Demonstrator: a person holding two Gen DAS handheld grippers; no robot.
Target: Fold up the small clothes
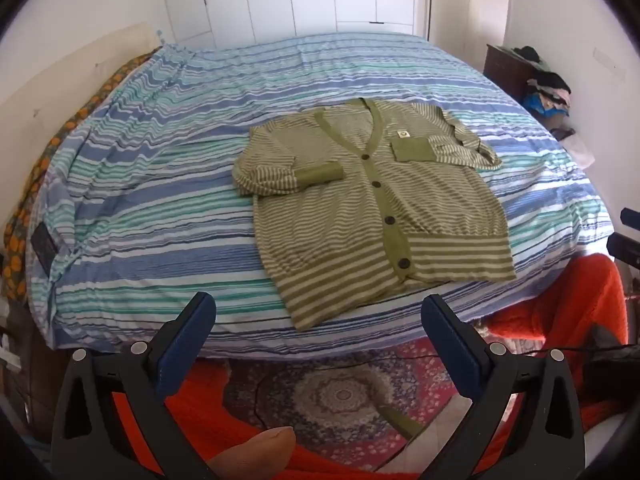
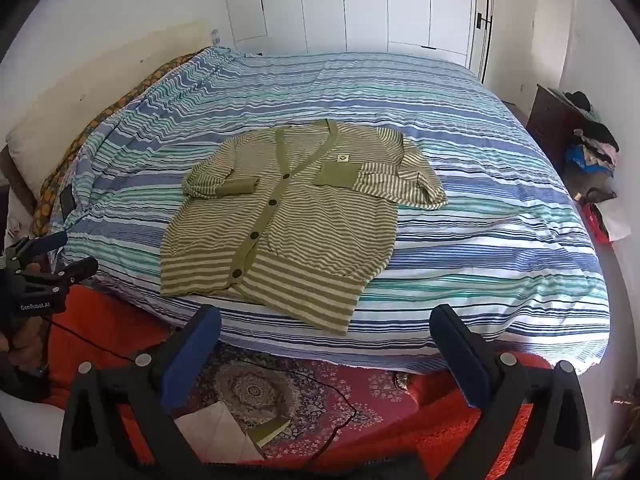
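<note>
A green and cream striped cardigan [image 1: 372, 208] lies face up on the striped bed [image 1: 160, 184], buttoned, with both sleeves folded in across the chest. It also shows in the right wrist view [image 2: 288, 220]. Its hem lies near the bed's front edge. My left gripper [image 1: 318, 316] is open and empty, held back from the bed's front edge, below the hem. My right gripper [image 2: 326, 326] is open and empty, likewise off the bed's front edge. The left gripper [image 2: 68, 256] also shows at the left edge of the right wrist view, open.
A patterned red rug [image 1: 340, 392] and an orange blanket [image 1: 560, 312] lie on the floor in front of the bed. A dark dresser [image 2: 552, 124] with piled clothes [image 2: 592, 148] stands at the right. A white wardrobe [image 2: 360, 4] stands behind. A cable [image 2: 320, 384] and papers [image 2: 216, 432] lie on the floor.
</note>
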